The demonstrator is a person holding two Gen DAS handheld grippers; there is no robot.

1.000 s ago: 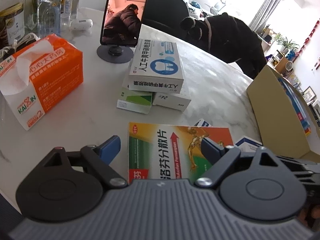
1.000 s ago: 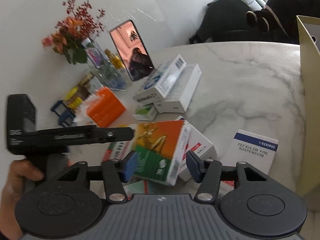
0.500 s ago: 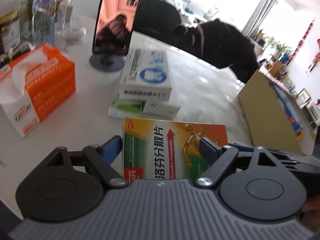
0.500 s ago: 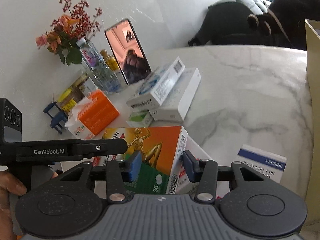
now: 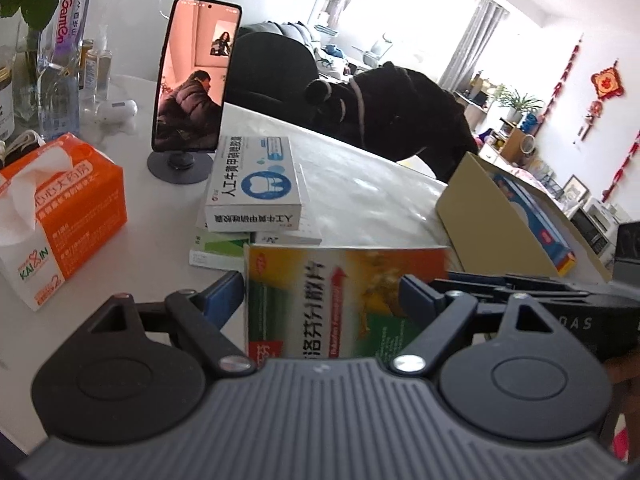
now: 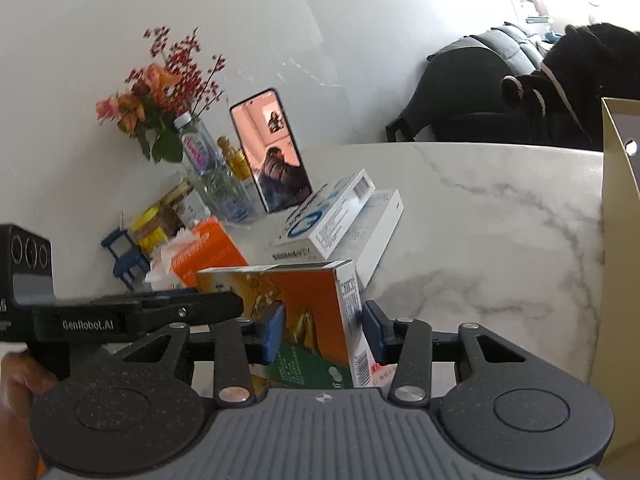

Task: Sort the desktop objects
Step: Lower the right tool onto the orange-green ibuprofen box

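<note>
medicine box (image 6: pixel 304 312) between both grippers' fingers

The orange tissue box (image 5: pixel 76 204) reads "KAIXIN" and a "2". The water bottle (image 5: pixel 64 52) says "GamCen", roughly. The left gripper's body (image 6: pixel 94 325) bears "GenRobot.AI". The other gripper's side (image 5: pixel 576 323) shows "DAS". Chinese print on the medicine boxes is too blurred to give.

4 medicine boxes (image 5: pixel 256 184) visible on table (image 5: pixel 380 192), 1 tissue pack (image 5: pixel 68 208), 1 phone (image 5: pixel 196 76), 1 cardboard box (image 5: pixel 500 216).
</note>
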